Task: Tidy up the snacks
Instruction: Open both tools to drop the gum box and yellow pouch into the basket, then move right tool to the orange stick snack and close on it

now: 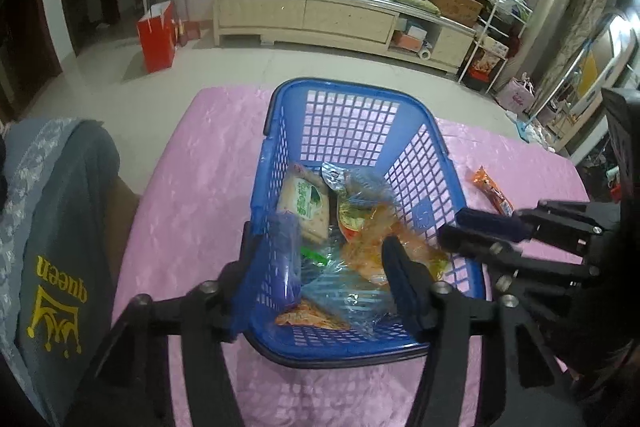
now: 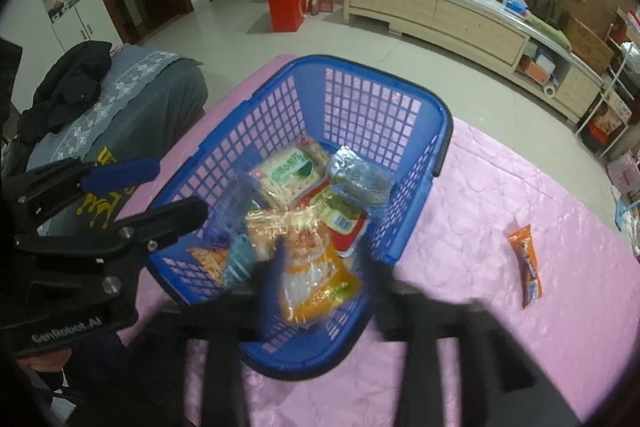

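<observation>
I hold both hand-held grippers over the blue basket on the pink desk, the left and the right each with jaws parted and nothing pinched between them; an orange-yellow packet lies in the right one's gap, seemingly loose. Judged risks: lifting out could snag the crinkly wrappers on a finger and drag a packet over the rim, or a knock could shove the light basket. Count: one basket, roughly six snack packets heaped inside it, though overlap blurs the tally, and one orange stick snack outside, well apart to the basket's right.
</observation>
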`<control>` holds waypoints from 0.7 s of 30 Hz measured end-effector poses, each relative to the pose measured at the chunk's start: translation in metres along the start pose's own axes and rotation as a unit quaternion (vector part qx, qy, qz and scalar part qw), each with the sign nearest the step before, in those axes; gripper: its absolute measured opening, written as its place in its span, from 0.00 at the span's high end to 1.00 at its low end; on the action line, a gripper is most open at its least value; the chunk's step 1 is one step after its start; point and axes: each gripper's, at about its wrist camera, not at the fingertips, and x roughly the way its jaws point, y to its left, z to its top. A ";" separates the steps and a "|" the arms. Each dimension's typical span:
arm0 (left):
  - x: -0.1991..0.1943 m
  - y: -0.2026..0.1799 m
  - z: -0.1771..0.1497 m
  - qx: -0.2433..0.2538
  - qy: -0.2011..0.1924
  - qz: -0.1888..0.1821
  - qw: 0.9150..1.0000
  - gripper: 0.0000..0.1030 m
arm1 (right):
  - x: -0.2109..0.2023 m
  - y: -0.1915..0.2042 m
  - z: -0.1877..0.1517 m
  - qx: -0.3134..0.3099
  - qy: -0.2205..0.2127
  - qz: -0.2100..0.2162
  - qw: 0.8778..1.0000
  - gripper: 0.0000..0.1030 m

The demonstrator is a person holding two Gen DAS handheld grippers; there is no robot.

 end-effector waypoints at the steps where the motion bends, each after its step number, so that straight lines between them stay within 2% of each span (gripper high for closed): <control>1: -0.002 -0.002 0.000 0.003 -0.001 0.003 1.000 0.44 | -0.002 0.000 0.000 0.001 -0.004 -0.005 1.000 0.42; 14: -0.027 -0.024 -0.007 0.014 -0.019 -0.003 1.000 0.40 | -0.048 -0.017 -0.017 0.021 -0.032 -0.011 0.999 0.31; 17: -0.031 -0.034 -0.006 0.024 -0.022 -0.006 0.999 0.39 | -0.056 -0.026 -0.023 0.035 -0.039 -0.012 0.999 0.27; 21: -0.034 -0.050 -0.005 0.035 -0.027 -0.006 0.999 0.33 | -0.065 -0.044 -0.032 0.052 -0.046 -0.013 0.997 0.18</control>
